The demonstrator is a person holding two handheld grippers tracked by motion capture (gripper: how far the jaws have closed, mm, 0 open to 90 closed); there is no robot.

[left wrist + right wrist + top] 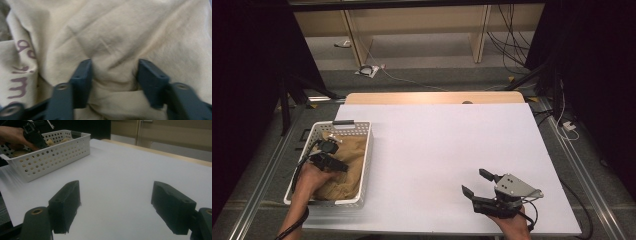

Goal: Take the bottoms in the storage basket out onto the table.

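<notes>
Basket: you had the white basket [367,150] at the tabletop's [437,150] left edge, beige cloth [112,37] inside.
Left claw [113,72]: you pressed it into the cloth, a fold between its jaws, pads not yet clamped.
Right claw [473,183]: released, well apart, farther away.

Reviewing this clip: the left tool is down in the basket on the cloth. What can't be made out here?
- Purple lettering on the cloth: left gripper view, cut off by the left edge and folds.
- Whether the left tool pinches the cloth: a fold lies between the jaws, contact unclear.
- Basket bottom: high view, covered by cloth.
- Right tool: nothing between its open jaws.
</notes>
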